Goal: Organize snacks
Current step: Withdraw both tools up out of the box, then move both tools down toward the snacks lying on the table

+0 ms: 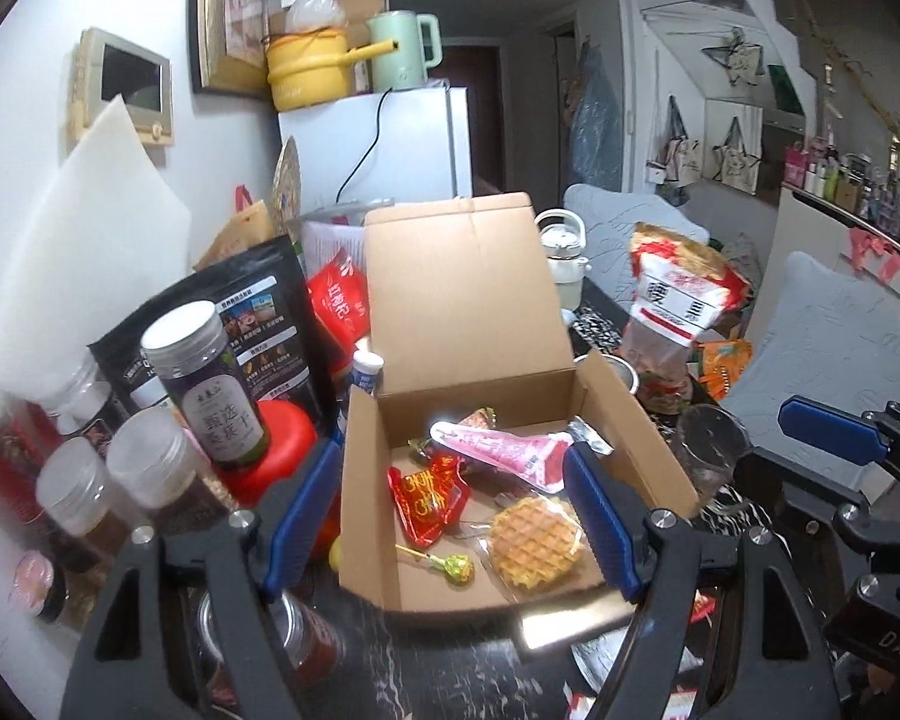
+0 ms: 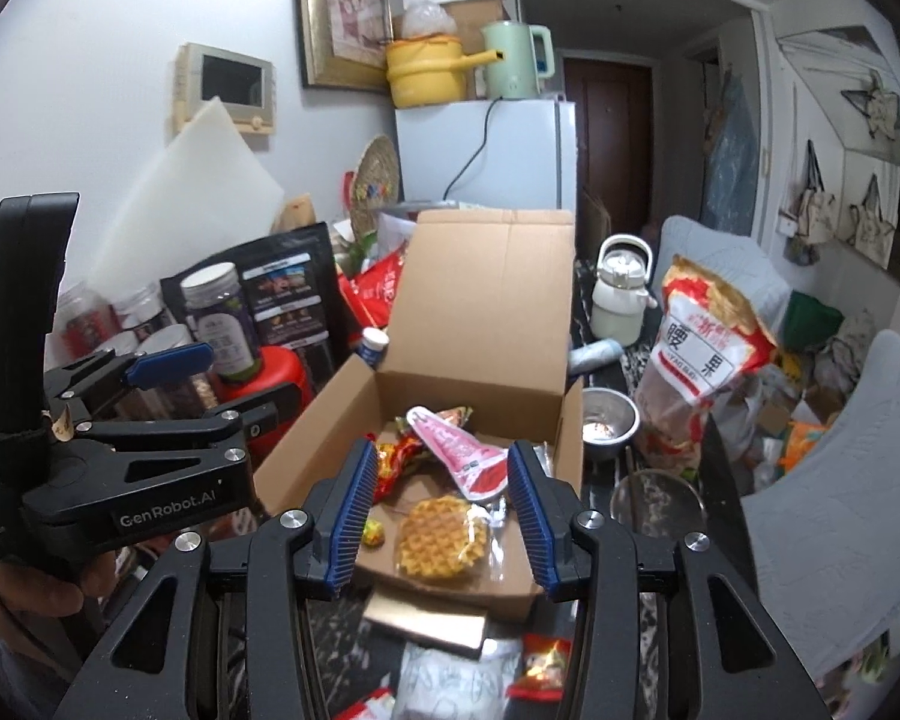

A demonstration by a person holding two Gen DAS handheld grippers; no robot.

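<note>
Right now I hold both grippers above the open box (image 1: 366, 498), nothing in either: left gripper (image 1: 450, 516) spread wide, right gripper (image 2: 444, 516) about half open. Inside the box lie a waffle (image 2: 444, 537), a pink pouch (image 1: 498, 450), a lollipop (image 1: 453, 570) and red packets (image 1: 429, 498).

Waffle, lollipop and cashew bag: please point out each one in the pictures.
waffle (image 2: 443, 537), right wrist view, centre of its grid face, inside the box.
lollipop (image 1: 457, 571), left wrist view, on its wrapped green-yellow head.
cashew bag (image 2: 703, 354), right wrist view, on the white label of the bag.
</note>
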